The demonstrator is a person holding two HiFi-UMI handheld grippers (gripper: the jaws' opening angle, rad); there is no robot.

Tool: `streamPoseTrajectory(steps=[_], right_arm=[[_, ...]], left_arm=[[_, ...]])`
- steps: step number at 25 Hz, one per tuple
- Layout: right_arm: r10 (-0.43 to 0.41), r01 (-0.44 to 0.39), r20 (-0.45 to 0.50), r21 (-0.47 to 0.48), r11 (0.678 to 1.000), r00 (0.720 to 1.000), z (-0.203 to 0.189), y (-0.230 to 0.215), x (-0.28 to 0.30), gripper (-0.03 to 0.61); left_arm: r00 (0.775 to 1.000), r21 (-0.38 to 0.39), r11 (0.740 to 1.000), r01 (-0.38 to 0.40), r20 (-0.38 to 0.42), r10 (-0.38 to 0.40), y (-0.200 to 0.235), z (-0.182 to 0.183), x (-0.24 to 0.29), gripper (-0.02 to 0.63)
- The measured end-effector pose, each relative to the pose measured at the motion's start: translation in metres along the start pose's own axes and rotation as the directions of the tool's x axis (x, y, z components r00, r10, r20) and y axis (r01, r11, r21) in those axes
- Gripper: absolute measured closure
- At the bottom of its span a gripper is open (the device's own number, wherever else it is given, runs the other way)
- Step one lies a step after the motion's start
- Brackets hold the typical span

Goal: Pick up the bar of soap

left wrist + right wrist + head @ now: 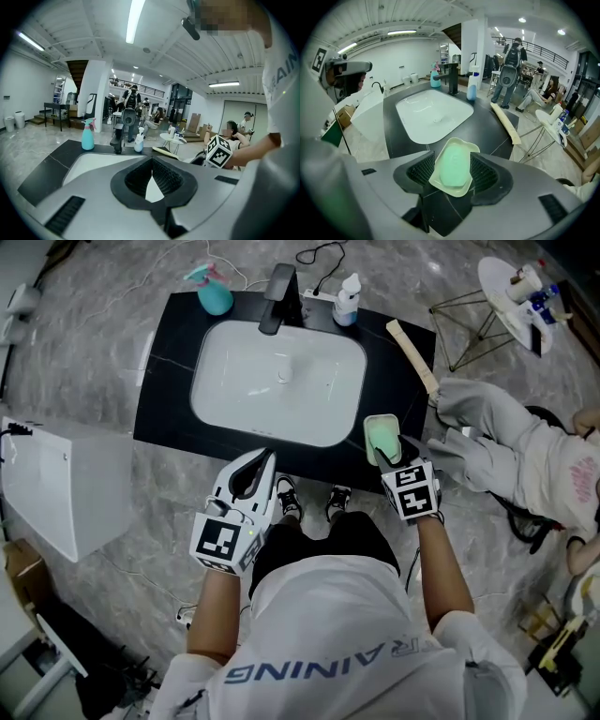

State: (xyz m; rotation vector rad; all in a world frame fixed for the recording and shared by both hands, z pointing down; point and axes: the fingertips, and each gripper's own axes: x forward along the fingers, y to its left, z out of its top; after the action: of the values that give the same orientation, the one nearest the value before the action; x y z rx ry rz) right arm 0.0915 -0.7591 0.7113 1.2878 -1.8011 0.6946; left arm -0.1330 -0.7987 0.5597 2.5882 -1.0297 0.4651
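Note:
A pale green bar of soap [384,438] [454,165] lies in a light green dish [379,420] [465,142] on the black countertop [169,381], just right of the white basin [278,381]. My right gripper [391,452] [453,171] hangs over the dish, open, one jaw on each side of the soap, and the pads stand off it. My left gripper [265,458] [152,165] is shut and empty at the counter's front edge, pointing at the basin.
At the back of the counter stand a black faucet [278,292], a teal spray bottle [214,292] and a white bottle [347,298]. A wooden strip [412,351] lies on the right edge. A white box [66,484] stands left; a person [525,451] sits right.

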Motion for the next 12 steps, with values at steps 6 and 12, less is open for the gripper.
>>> streamPoseTrajectory(steps=[6, 12], right_arm=[[0.028, -0.029, -0.056, -0.004, 1.0, 0.998, -0.014, 0.0, 0.026, 0.331], [0.039, -0.04, -0.137, -0.001, 0.999, 0.99, -0.029, 0.001, 0.04, 0.331]], left_arm=[[1.0, -0.019, 1.0, -0.02, -0.012, 0.02, 0.006, -0.009, -0.002, 0.611], [0.999, -0.033, 0.999, -0.03, -0.02, 0.029, 0.009, -0.013, -0.003, 0.611]])
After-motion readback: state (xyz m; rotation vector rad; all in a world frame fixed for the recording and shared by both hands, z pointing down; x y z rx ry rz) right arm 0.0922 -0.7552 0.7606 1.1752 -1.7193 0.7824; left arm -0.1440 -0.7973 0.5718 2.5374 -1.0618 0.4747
